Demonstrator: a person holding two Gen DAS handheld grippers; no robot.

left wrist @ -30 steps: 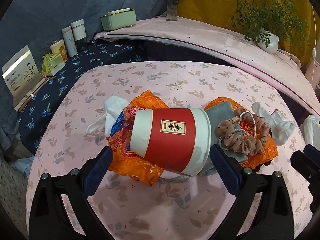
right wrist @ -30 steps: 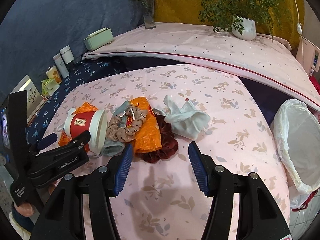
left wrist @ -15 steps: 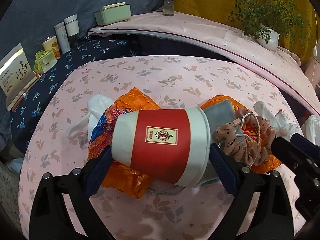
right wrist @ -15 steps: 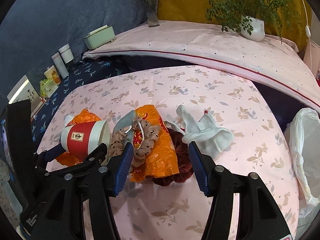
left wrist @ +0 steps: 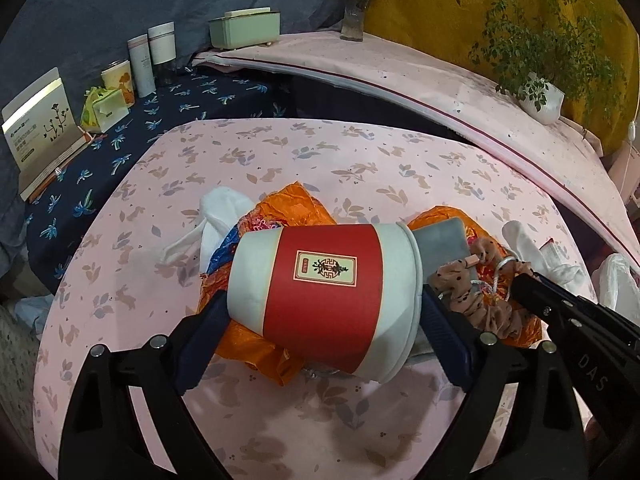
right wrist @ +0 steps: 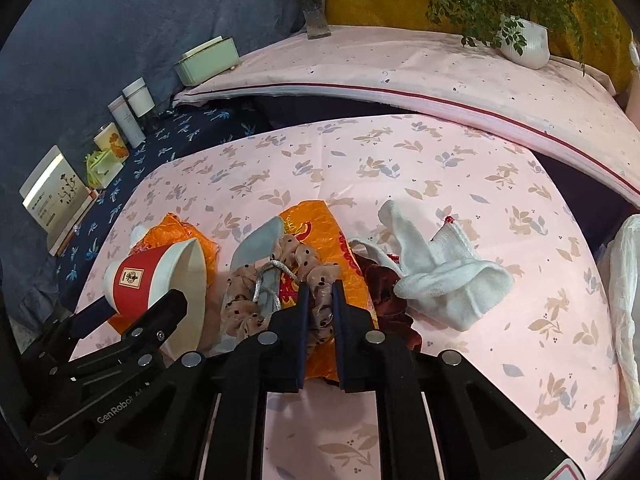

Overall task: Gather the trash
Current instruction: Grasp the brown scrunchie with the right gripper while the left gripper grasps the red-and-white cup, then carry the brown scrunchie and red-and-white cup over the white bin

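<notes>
1. Since a second ago, the left hand-held gripper [left wrist: 324,332] has come forward around the red-and-white paper cup [left wrist: 324,300], and the right hand-held gripper [right wrist: 320,312] has narrowed from wide open to a pinch on the beige dotted scrunchie [right wrist: 280,280].
2. Far left, on the dark blue cloth, stand one open card box [right wrist: 54,192], one green tissue pack [right wrist: 100,166], one small yellow tin [right wrist: 110,142] and two pale cylinders [right wrist: 132,112].
3. One cup lies on its side on the pink worktop [right wrist: 400,160], on top of an orange plastic bag [left wrist: 260,344]. The left gripper's blue pads [left wrist: 440,332] sit at the cup's base and rim; whether they press it I cannot tell.
4. A second orange plastic bag [right wrist: 320,232] lies just right of the cup, with one grey cloth piece [right wrist: 260,240] and a silver cord [right wrist: 268,276] on it.
5. One scrunchie lies on that bag; the right gripper's jaws are nearly together with its fabric between them.
6. One dark red scrunchie [right wrist: 384,292] lies just right, partly under the bag.
7. White socks: one [left wrist: 220,220] behind the cup's bag, a bundle [right wrist: 440,280] further right; the exact count is unclear.
8. One white bin bag [right wrist: 624,300] hangs at the right edge.
9. Behind, on a pink ledge: one green box [right wrist: 208,60], one flower vase [right wrist: 316,20], one potted plant [right wrist: 520,40].
</notes>
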